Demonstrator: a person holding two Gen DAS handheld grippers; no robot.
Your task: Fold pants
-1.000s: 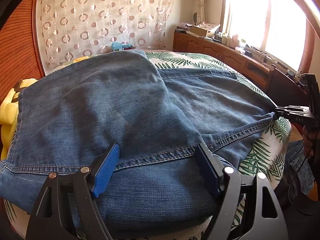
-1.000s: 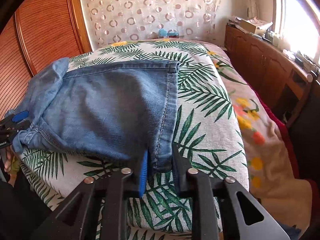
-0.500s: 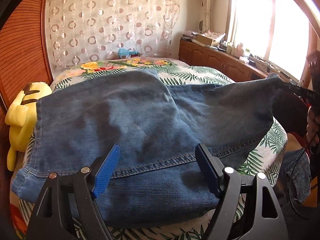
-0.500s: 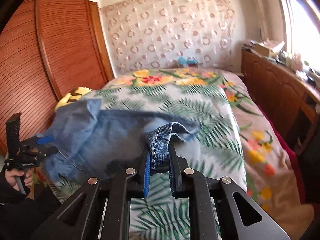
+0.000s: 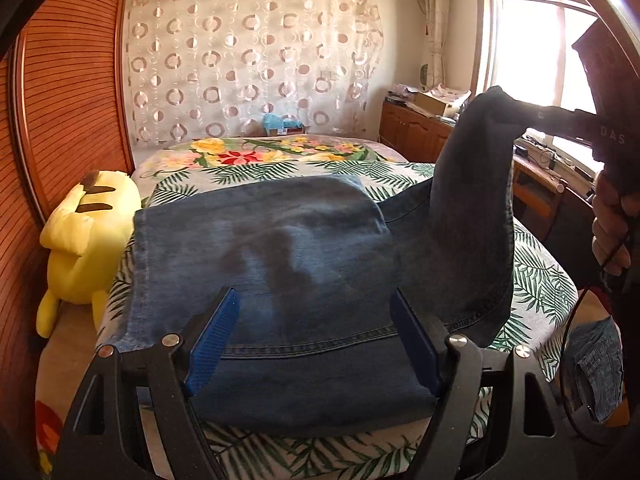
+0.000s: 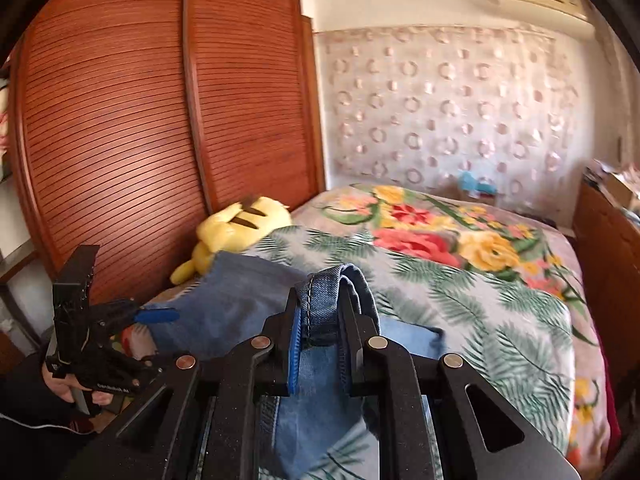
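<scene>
Blue denim pants (image 5: 280, 248) lie folded on the bed. My left gripper (image 5: 316, 320) is open, its blue pads spread over the near edge of the pants, holding nothing. My right gripper (image 6: 320, 312) is shut on the hem end of the pants (image 6: 332, 300) and holds it lifted above the bed. In the left wrist view that lifted end (image 5: 476, 184) rises at the right, pinched by the right gripper (image 5: 516, 118). In the right wrist view the left gripper (image 6: 156, 314) hovers at the left over the denim (image 6: 232, 304).
The bed (image 5: 280, 160) has a leaf and flower print cover. A yellow plush toy (image 5: 88, 240) lies at its left edge beside a wooden wardrobe (image 6: 160, 120). A wooden cabinet (image 5: 416, 132) with clutter stands under the window at the right.
My right gripper has lifted the hem end of the pants high off the bed and toward the left. My left gripper has risen and stayed open over the near edge.
</scene>
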